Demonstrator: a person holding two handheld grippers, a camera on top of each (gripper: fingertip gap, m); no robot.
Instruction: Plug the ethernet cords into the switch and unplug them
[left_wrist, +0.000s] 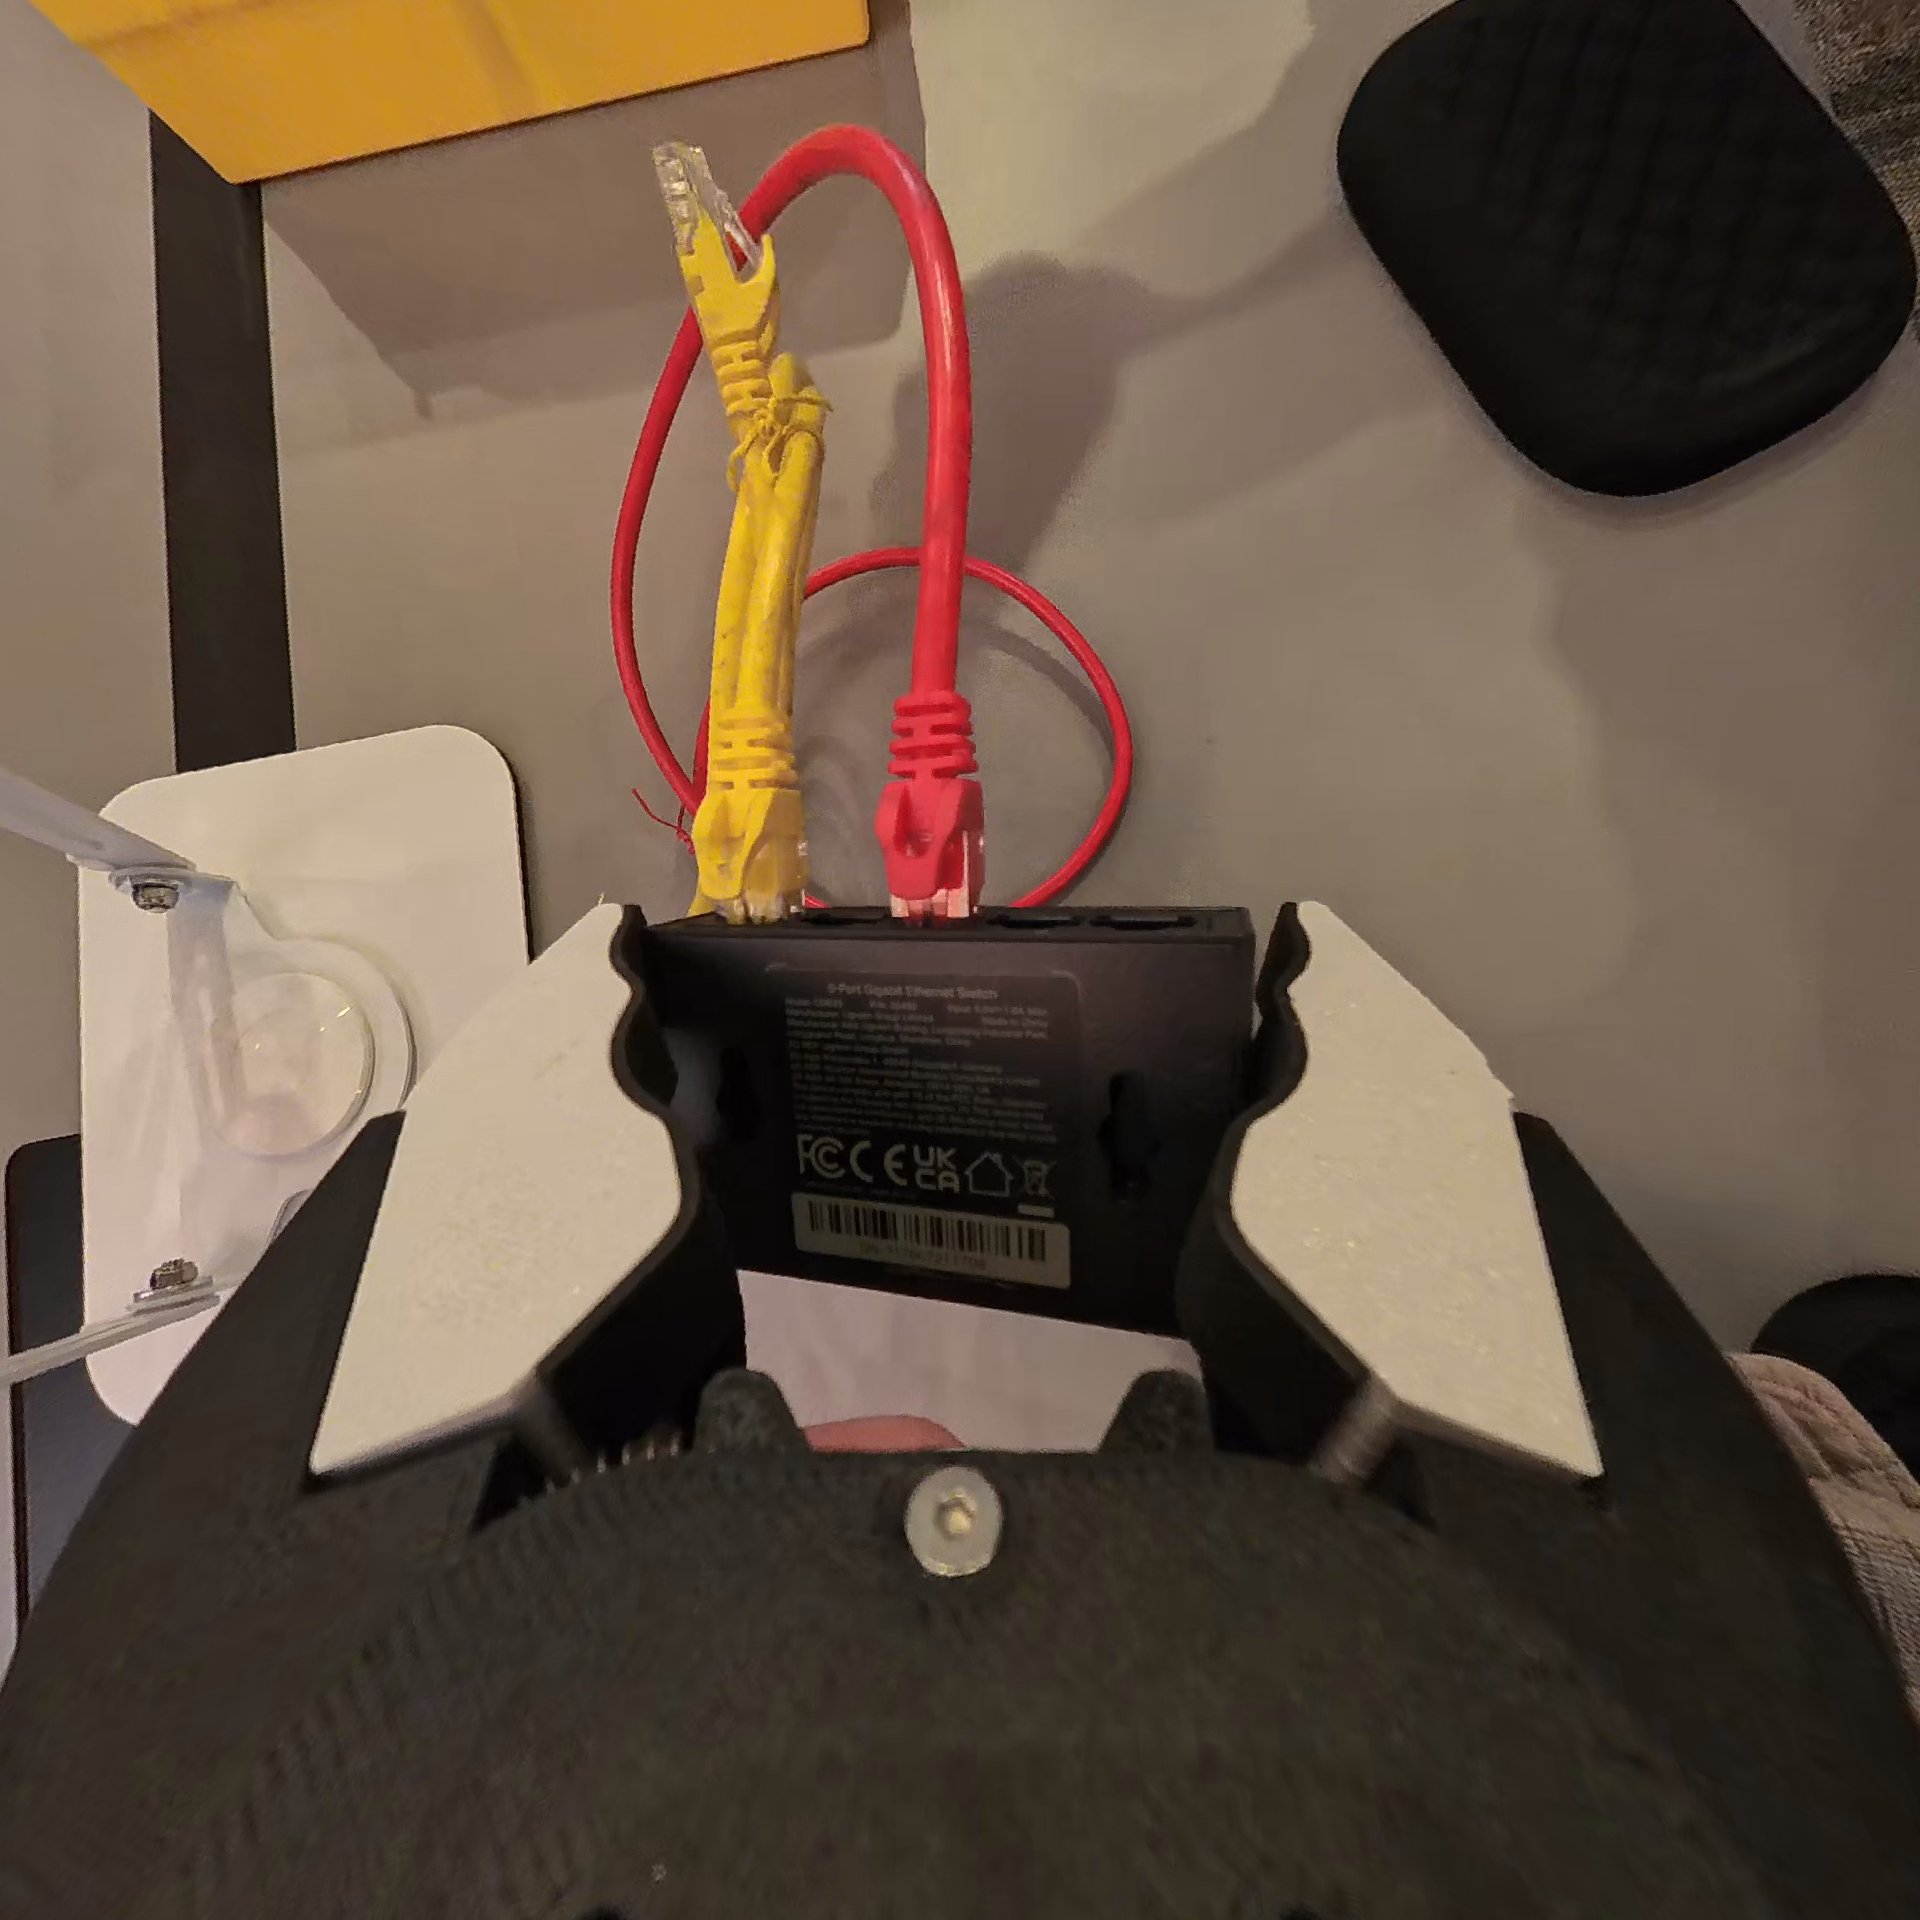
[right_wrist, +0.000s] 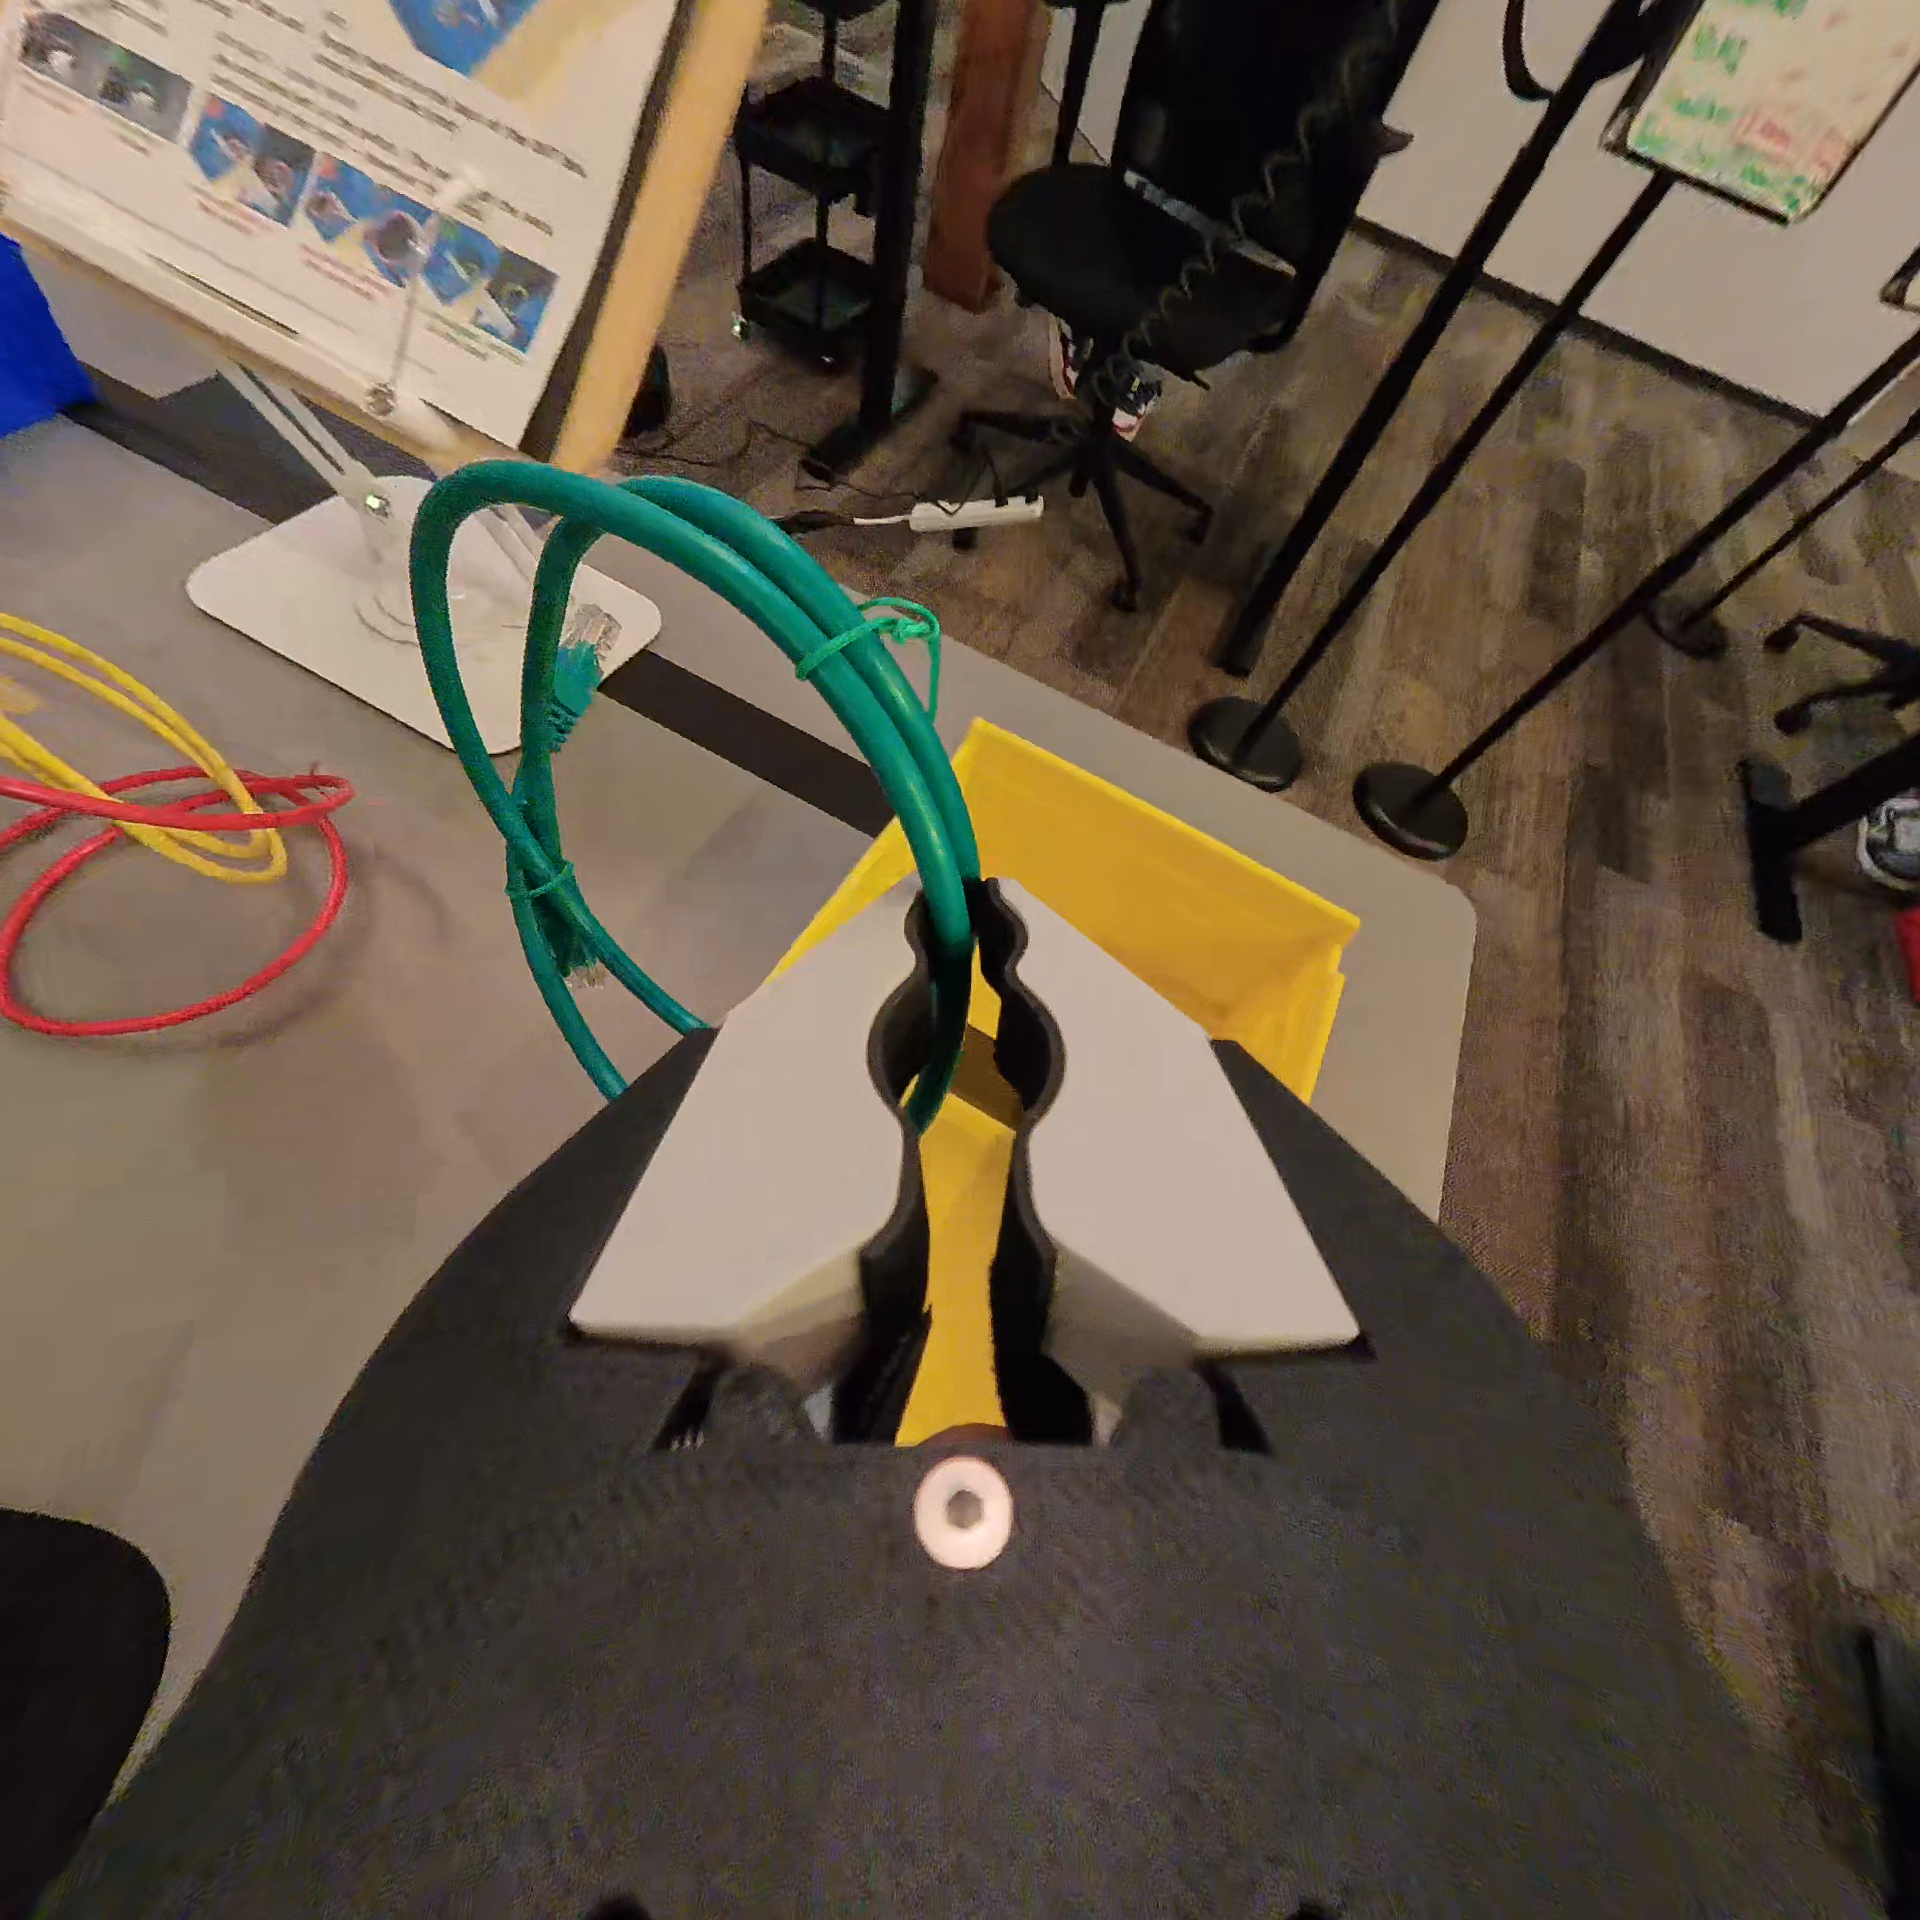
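Note:
In the left wrist view my left gripper (left_wrist: 951, 925) is shut on a black ethernet switch (left_wrist: 935, 1101) and holds it label side up above the grey table. A yellow cord (left_wrist: 753, 665) is plugged into the leftmost port. A red cord (left_wrist: 935, 665) is plugged into a port near the middle. In the right wrist view my right gripper (right_wrist: 961, 914) is shut on a coiled, tied green cord (right_wrist: 727, 561) and holds it above a yellow bin (right_wrist: 1143, 883). Loops of the red cord (right_wrist: 187, 894) and yellow cord (right_wrist: 135, 769) show at the left.
A white stand base (left_wrist: 312, 935) with a clear arm sits left of the switch; it also shows in the right wrist view (right_wrist: 416, 623). A black pad (left_wrist: 1621, 239) lies at the upper right. The yellow bin (left_wrist: 468, 73) sits at the table's far end. Chairs and stanchions stand on the floor beyond. The gap from one gripper's tips to the other's is roughly 45 cm.

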